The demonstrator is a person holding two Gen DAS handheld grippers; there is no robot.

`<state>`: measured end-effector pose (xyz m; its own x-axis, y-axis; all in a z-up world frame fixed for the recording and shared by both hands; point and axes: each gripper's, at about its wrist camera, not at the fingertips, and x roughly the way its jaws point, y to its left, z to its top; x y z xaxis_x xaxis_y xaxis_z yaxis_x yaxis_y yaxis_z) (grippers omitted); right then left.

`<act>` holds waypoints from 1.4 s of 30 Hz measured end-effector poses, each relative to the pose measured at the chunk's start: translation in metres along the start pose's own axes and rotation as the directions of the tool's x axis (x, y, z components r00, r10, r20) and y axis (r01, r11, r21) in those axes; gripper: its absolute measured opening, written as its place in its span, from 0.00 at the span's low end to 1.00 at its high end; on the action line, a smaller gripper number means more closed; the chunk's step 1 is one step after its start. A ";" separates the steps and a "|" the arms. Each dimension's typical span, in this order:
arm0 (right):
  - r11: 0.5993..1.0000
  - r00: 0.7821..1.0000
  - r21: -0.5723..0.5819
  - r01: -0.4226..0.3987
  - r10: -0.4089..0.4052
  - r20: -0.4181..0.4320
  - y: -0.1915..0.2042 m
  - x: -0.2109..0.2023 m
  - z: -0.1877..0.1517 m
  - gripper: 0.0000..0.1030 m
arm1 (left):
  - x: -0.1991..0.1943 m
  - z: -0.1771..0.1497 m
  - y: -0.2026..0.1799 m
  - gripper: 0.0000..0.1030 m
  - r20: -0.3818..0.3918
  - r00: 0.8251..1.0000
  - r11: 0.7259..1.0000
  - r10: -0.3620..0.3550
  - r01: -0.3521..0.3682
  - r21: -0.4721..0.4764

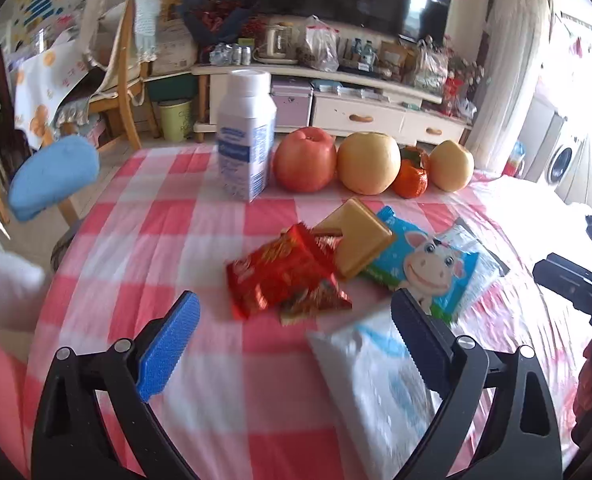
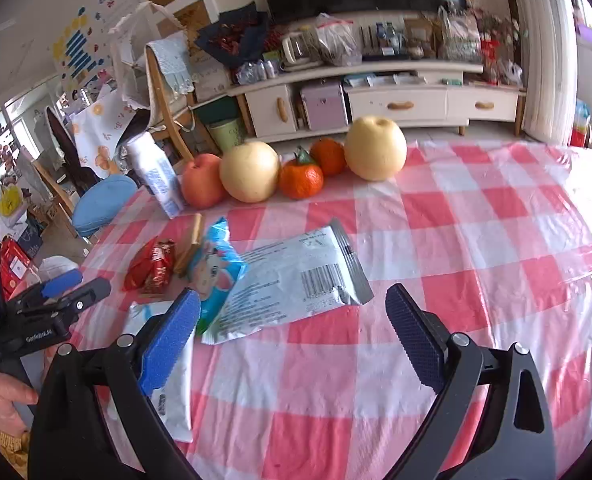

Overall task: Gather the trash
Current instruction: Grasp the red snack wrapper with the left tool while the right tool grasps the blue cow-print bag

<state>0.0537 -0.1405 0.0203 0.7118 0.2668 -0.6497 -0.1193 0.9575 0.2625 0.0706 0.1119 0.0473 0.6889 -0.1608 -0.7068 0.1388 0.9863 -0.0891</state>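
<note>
Both grippers hover above the worktop (image 2: pixel 475 208) with jaws spread wide and nothing between them. The left gripper (image 1: pixel 296 324) sits over the litter; the right gripper (image 2: pixel 292 320) is just right of it.

Take the red wrapper (image 1: pixel 280 276) as the landmark. Touching its far right edge is a tan biscuit (image 1: pixel 355 240), which lies partly on a blue cow packet (image 1: pixel 423 268). A grey-white packet (image 2: pixel 296 276) with a barcode overlaps the cow packet further right. Nearer than the red wrapper lies a white pouch (image 1: pixel 375 380), partly under the left gripper's right finger. Behind the red wrapper, well apart, stand a milk carton (image 1: pixel 248 136), an apple (image 1: pixel 305 160), two pears (image 1: pixel 369 162) and some oranges (image 1: pixel 411 176) (food rather than rubbish, I judge).

The risks, as I see them: the wrappers overlap, so closing on one could drag or flip its neighbours; thin film lying flat may slip from the pads or bunch the plastic-covered cloth; the two grippers are close, so reaching for the same pile could make them collide. A long reach could knock the carton over.
</note>
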 end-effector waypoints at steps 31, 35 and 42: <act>0.955 0.966 -0.162 -0.247 0.230 -0.116 0.044 0.083 0.017 0.45 | 0.092 0.030 0.017 0.70 -0.115 0.992 0.986 -0.059 0.040 -0.159; 0.947 0.960 -0.178 -0.267 0.244 -0.140 0.049 0.086 0.013 0.37 | 0.085 0.022 0.014 0.67 -0.110 0.991 0.986 -0.076 0.058 -0.155; 0.934 0.942 -0.175 -0.312 0.281 -0.182 0.051 0.079 0.006 0.24 | 0.068 0.002 -0.003 0.67 -0.122 0.987 0.990 -0.101 0.088 -0.109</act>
<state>0.1083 -0.0707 -0.0134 0.5114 0.5405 -0.6680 -0.4551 0.8298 0.3230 0.1185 0.0977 0.0014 0.5795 -0.2539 -0.7744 0.1204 0.9665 -0.2267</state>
